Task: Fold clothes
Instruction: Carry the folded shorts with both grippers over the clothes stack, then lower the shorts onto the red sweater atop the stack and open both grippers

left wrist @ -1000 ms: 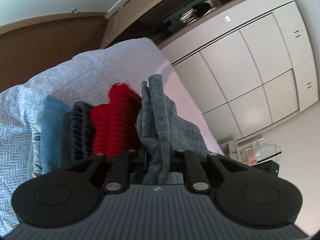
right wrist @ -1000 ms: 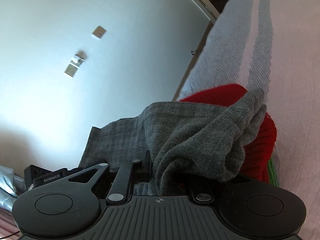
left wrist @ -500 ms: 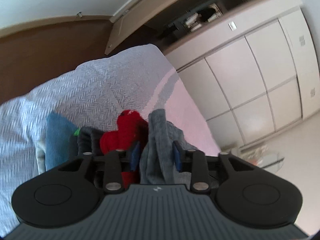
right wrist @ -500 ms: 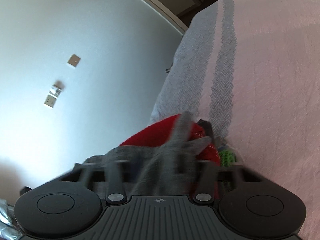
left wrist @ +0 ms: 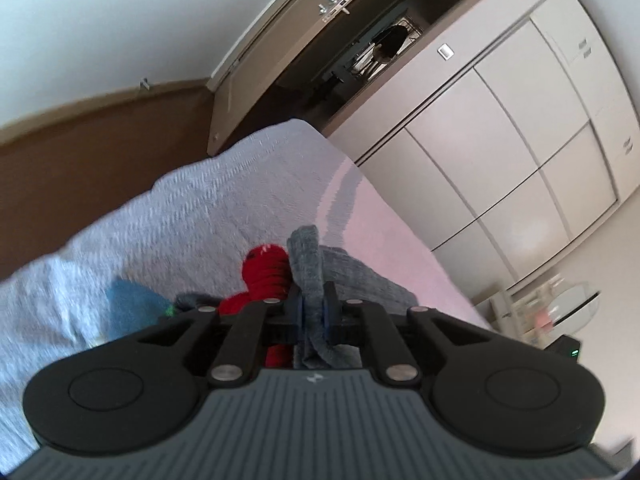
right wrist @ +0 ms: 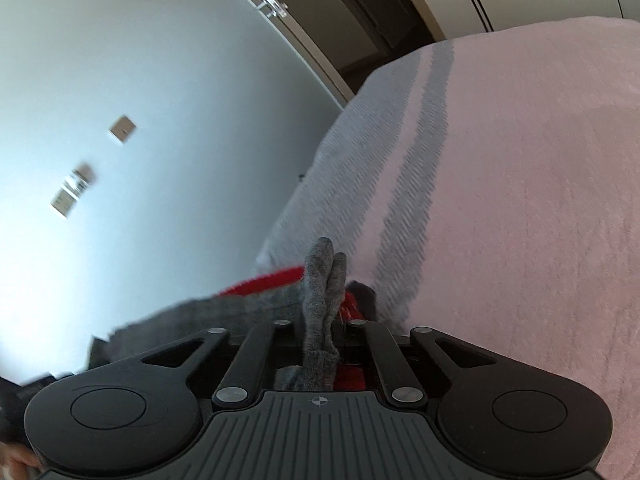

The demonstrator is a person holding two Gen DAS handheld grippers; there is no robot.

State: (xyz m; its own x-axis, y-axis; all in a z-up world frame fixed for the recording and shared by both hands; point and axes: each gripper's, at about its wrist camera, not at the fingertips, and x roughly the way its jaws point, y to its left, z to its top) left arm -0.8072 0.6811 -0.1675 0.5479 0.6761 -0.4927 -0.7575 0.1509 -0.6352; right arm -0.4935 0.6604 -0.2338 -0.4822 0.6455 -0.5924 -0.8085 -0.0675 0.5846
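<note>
Both grippers, left (left wrist: 313,312) and right (right wrist: 320,330), have closed their fingers on the grey garment (left wrist: 360,280), now lifted beyond the red sweater (left wrist: 266,276), ready for spreading.

Soft daylight, brightest lower left in the right wrist view; fisheye bends and darkens corners; slight motion blur throughout.

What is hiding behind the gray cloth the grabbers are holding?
Behind the gray cloth sits a red knit garment, with a blue one farther left on the bed. The cloth and gripper cover their lower parts.
</note>
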